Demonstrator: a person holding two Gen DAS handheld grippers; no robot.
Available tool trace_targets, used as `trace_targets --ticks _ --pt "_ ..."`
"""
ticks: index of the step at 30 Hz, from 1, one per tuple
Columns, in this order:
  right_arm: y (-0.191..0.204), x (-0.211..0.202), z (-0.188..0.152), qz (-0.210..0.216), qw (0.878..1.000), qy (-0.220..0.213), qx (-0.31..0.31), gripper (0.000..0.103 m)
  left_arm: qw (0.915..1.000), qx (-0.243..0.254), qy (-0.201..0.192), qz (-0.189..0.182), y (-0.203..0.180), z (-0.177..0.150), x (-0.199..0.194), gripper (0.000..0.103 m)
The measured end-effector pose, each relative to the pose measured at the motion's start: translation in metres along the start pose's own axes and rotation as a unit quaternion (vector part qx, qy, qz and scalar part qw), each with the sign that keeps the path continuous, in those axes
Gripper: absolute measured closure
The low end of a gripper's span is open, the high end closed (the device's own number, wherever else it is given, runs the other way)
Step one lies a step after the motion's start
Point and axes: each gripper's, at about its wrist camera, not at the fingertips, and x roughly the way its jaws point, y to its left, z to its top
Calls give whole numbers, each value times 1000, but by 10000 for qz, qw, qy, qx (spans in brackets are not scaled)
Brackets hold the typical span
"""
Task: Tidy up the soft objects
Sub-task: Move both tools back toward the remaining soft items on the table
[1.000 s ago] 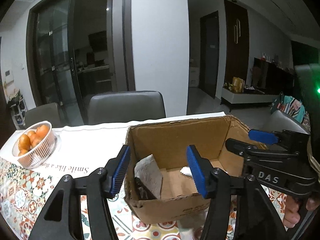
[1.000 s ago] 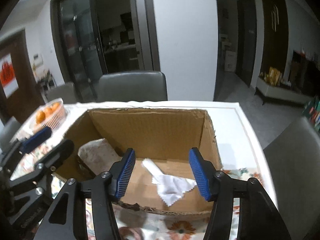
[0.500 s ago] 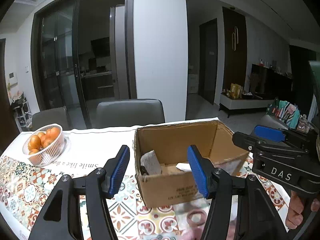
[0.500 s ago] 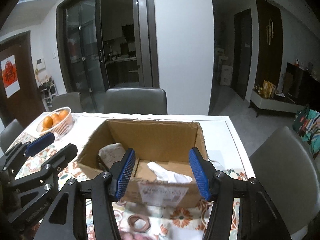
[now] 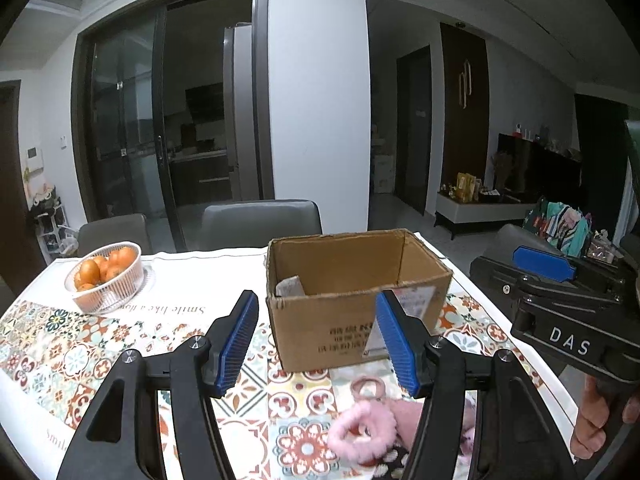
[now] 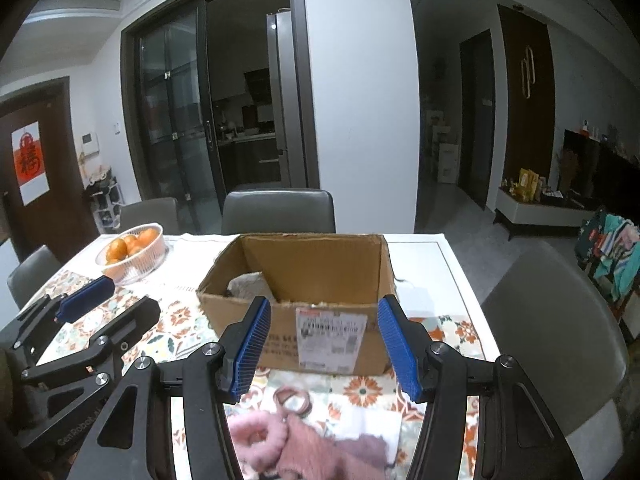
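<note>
Left wrist view: the left gripper (image 5: 316,340) fills the lower centre of the frame, its blue pads apart with nothing between them. The cardboard box (image 5: 356,300) stands on the patterned table cloth (image 5: 60,344) at centre frame, open at the top. A pale cloth (image 5: 290,286) shows inside the box against its left wall. A fluffy pink hair tie (image 5: 362,434) lies at the lower centre on the table, near the front of the box and apart from it. A thin brown hair band (image 5: 366,386) lies between the pink hair tie and the box. A white basket of oranges (image 5: 106,276) sits at the left of the frame, well apart from the box. The right gripper (image 5: 560,304) is at the right edge, with a hand (image 5: 596,420) on its handle.

Right wrist view: the right gripper (image 6: 320,344) occupies the lower centre, its blue pads apart and holding nothing. A pink knitted piece (image 6: 320,452) lies at the bottom centre beside the pink hair tie; it is blurred and possibly a garment. A white label (image 6: 330,334) is stuck on the front wall of the box. A grey chair (image 6: 278,210) stands behind the table.
</note>
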Motion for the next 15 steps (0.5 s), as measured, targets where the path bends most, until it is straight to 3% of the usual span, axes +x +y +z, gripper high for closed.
trace_targets --ticks 15 --pt "-9 -46 -51 28 9997 88 236 46 9998 209 57 45 -25 -43 -52 42"
